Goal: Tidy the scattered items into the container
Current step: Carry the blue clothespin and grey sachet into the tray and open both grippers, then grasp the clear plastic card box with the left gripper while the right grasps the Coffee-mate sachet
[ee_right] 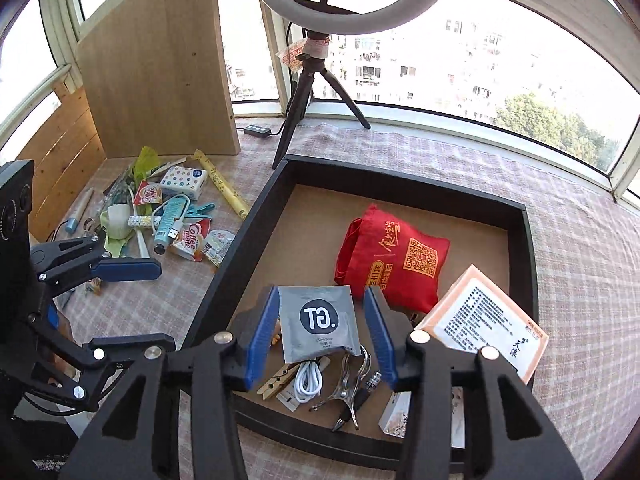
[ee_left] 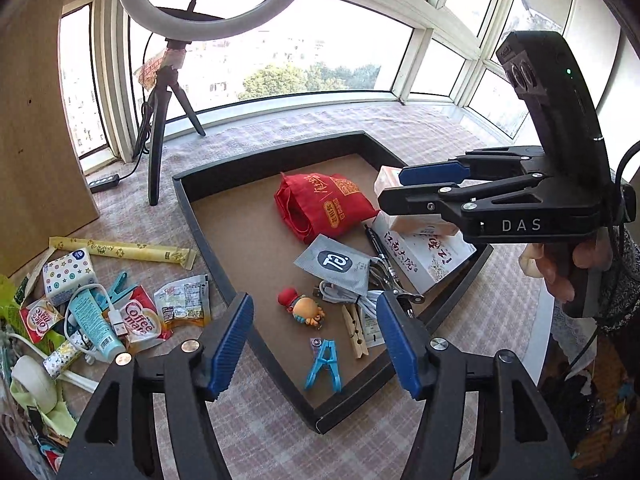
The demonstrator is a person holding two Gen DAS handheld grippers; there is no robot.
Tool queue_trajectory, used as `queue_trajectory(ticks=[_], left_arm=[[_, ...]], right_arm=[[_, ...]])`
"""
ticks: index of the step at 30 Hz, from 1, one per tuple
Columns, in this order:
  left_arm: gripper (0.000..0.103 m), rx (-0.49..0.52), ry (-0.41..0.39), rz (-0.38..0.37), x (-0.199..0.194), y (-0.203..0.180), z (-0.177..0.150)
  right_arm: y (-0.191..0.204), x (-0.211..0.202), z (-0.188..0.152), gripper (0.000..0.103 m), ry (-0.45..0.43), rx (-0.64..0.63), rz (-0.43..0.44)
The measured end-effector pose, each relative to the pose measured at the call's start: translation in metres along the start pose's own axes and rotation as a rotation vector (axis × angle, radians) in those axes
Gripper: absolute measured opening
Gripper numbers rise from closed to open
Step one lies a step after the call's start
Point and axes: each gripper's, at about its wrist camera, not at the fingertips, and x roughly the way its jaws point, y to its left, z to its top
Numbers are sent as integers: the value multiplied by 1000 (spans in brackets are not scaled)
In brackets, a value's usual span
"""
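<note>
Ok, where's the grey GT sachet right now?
The grey GT sachet lies inside the black tray, just left of the red bag, partly over the white cable. In the right wrist view it sits between that open gripper's fingers.

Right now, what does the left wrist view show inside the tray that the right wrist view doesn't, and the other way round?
Only the left wrist view shows the small figurine and the blue clothespin near the tray's close corner. Only the right wrist view shows the printed face of the peach box and the whole metal clip. Both show the red bag, the grey sachet, the wooden clothespin, the white cable, and both grippers open and empty, left gripper, right gripper.
</note>
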Motion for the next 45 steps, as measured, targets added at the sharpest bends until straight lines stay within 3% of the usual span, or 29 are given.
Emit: queue_trajectory(ticks=[8, 14, 20, 22, 27, 34, 36, 39, 42, 45], left_arm=[[54, -53, 0, 57, -20, 19, -20], [54, -145, -16, 141, -60, 60, -60], [54, -254, -7, 291, -117, 118, -126], [57, -283, 2, 333, -135, 137, -148], [58, -313, 51, 430, -168, 183, -190], [61, -311, 81, 425, -183, 227, -218], [61, -297, 98, 417, -180, 236, -222], [62, -256, 132, 405, -172, 248, -224], [65, -204, 156, 380, -162, 258, -222], [66, -161, 186, 369, -151, 267, -218]], right_arm=[[28, 12, 4, 45, 16, -37, 73], [70, 19, 4, 45, 30, -78, 180], [138, 31, -3, 45, 69, -187, 301], [166, 36, -5, 50, 85, -250, 336], [238, 46, -11, 53, 102, -407, 400], [316, 77, -10, 53, 133, -516, 461], [334, 88, -10, 54, 138, -556, 444], [356, 105, -13, 63, 138, -636, 404], [370, 119, -15, 63, 136, -711, 352], [376, 129, -16, 63, 157, -754, 355]])
